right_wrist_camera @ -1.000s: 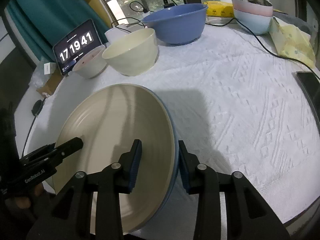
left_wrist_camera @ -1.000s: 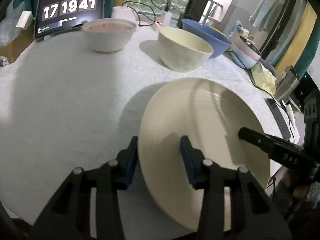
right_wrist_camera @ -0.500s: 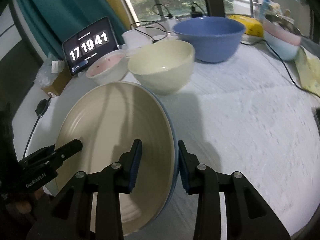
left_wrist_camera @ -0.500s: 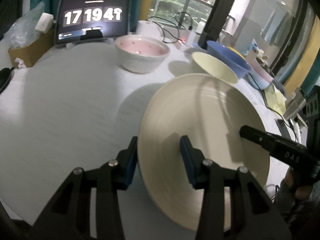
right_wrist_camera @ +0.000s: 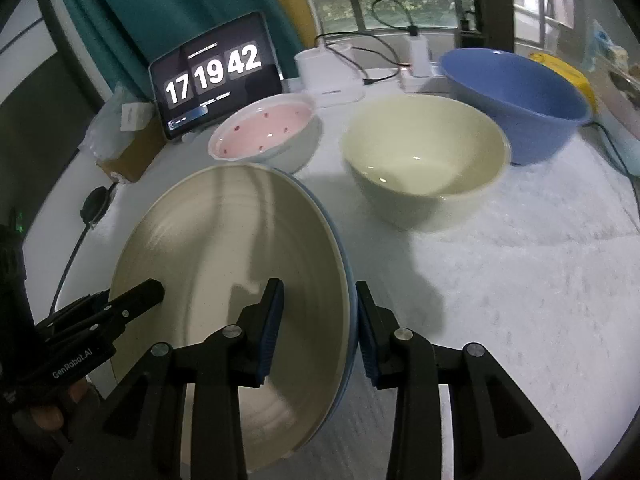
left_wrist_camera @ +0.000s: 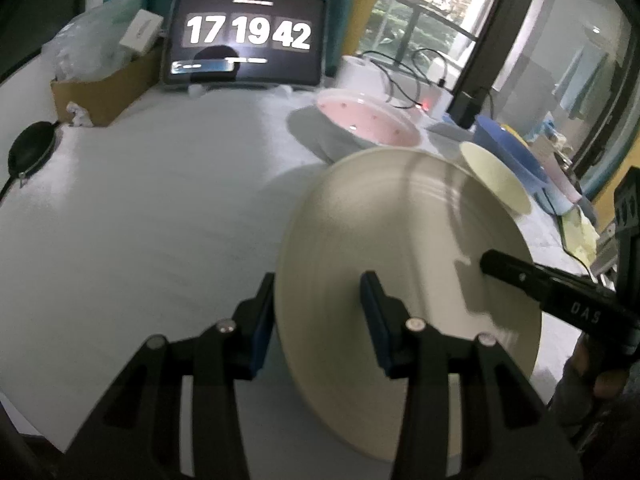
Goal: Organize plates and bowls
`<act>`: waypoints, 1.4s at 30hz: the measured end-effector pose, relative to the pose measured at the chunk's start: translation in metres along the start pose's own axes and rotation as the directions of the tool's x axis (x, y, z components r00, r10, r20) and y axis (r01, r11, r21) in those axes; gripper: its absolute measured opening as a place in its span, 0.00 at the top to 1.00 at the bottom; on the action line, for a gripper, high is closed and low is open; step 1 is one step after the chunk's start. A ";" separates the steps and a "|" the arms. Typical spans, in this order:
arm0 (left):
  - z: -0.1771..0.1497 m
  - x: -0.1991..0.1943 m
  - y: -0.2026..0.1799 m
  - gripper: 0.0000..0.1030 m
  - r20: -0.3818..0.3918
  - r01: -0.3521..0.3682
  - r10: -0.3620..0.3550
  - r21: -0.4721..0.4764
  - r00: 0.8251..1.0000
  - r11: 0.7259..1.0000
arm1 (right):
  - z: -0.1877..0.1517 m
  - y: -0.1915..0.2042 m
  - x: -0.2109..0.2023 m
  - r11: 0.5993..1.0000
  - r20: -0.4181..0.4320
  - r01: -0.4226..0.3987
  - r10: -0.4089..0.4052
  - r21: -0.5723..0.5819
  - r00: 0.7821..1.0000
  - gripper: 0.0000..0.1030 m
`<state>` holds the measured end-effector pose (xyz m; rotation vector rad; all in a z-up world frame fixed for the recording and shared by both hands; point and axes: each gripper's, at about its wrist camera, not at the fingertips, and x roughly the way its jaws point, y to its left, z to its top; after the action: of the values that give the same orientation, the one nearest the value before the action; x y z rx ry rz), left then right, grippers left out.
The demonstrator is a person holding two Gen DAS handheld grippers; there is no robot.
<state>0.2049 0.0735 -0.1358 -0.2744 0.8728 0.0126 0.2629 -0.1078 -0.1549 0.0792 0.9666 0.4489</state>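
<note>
A cream plate (left_wrist_camera: 400, 240) (right_wrist_camera: 240, 260) lies stacked on a blue plate whose rim (right_wrist_camera: 347, 280) shows under it. Both are carried tilted above the white tablecloth. My left gripper (left_wrist_camera: 316, 312) is shut on the stack's left rim, and its finger shows in the right wrist view as the left gripper (right_wrist_camera: 132, 304). My right gripper (right_wrist_camera: 318, 328) is shut on the right rim, seen as the right gripper (left_wrist_camera: 516, 276) in the left wrist view. Beyond the stack stand a pink-lined bowl (right_wrist_camera: 266, 132) (left_wrist_camera: 368, 128), a cream bowl (right_wrist_camera: 424, 160) (left_wrist_camera: 496, 176) and a big blue bowl (right_wrist_camera: 516, 96) (left_wrist_camera: 508, 148).
A tablet clock (left_wrist_camera: 246, 40) (right_wrist_camera: 216, 72) stands at the table's far edge beside a cardboard box (left_wrist_camera: 100, 88). A round black pouch (left_wrist_camera: 32, 152) lies at the left edge. A white box (right_wrist_camera: 328, 72) with cables sits behind the bowls. Bare cloth (left_wrist_camera: 160, 220) lies left of the stack.
Both grippers have carried the plate stack leftward and toward the tablet. The bowls have slid right in the left wrist view and loom larger in the right wrist view. Both grips are unchanged.
</note>
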 end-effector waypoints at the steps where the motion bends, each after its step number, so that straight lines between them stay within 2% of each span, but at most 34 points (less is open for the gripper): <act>1: 0.001 0.001 0.003 0.58 -0.002 -0.006 0.006 -0.005 1.000 1.000 | 0.002 0.003 0.003 1.000 -0.004 -0.003 0.003 -0.002 1.000 0.64; 11: 0.005 0.016 0.023 0.58 -0.030 -0.059 0.058 -0.029 0.998 0.998 | 0.011 0.017 0.037 1.000 -0.059 -0.018 0.017 -0.025 0.998 0.64; 19: 0.006 0.018 0.018 0.57 -0.027 -0.089 0.089 -0.010 0.996 0.996 | 0.012 0.010 0.044 1.000 -0.072 -0.026 0.024 -0.017 0.997 0.63; 21: 0.007 0.017 0.016 0.57 -0.020 -0.115 0.115 -0.001 0.993 0.993 | 0.013 0.010 0.043 1.000 -0.069 -0.020 0.018 -0.021 0.997 0.63; 26: 0.008 0.000 0.013 0.56 0.039 -0.168 0.168 -0.003 0.985 0.986 | 0.013 0.000 0.028 1.000 -0.039 -0.012 0.011 -0.008 0.999 0.63; 31: 0.013 -0.020 0.000 0.55 0.109 -0.190 0.189 -0.002 0.976 0.982 | 0.010 -0.011 0.007 1.000 -0.008 -0.015 0.015 -0.005 1.000 0.63; 42: 0.024 -0.034 -0.066 0.55 0.157 -0.125 0.111 0.079 0.981 0.989 | 0.007 -0.050 -0.044 1.000 0.081 0.004 -0.005 0.021 0.997 0.63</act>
<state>0.2089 0.0190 -0.0802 -0.1365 0.7348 0.1039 0.2636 -0.1700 -0.1302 0.1129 0.8911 0.4285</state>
